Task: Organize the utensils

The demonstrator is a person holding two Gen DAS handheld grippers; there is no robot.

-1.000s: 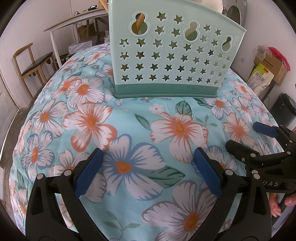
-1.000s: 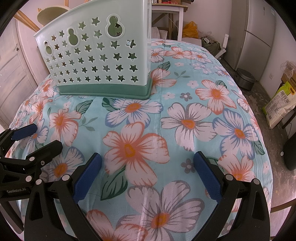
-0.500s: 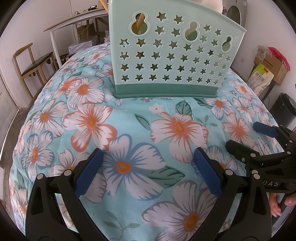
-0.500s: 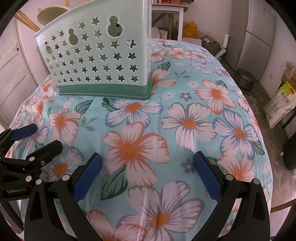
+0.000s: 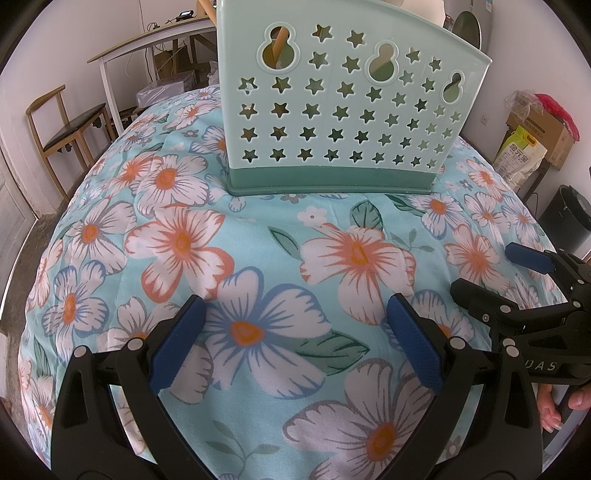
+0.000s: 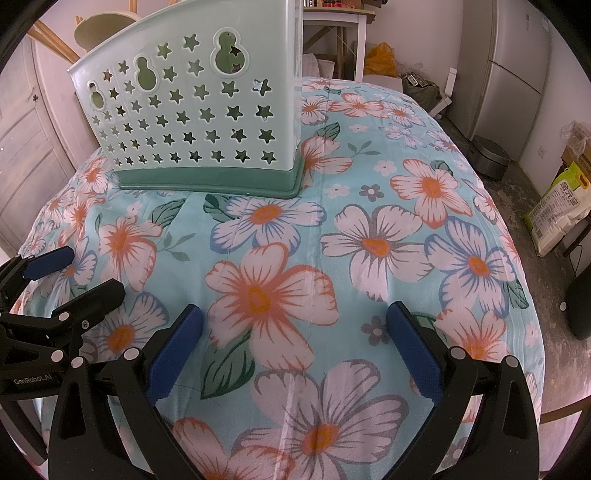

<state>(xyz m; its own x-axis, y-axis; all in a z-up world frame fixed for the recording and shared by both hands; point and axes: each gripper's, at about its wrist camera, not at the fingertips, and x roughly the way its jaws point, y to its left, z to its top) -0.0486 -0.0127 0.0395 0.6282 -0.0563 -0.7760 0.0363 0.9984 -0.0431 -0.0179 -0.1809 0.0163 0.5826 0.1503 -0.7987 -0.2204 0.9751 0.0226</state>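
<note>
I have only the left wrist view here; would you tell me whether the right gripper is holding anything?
Observer: No. The right gripper is open, with only the flowered cloth between its fingers.
Operator: Thank you. Is any utensil lying to the right of the basket?
Observer: None that the right wrist view shows; the cloth beside the tall end of the basket is bare.
Operator: Does anything show above its low end?
Observer: Yes, some wooden sticks slant up there, next to a pale round piece.
</note>
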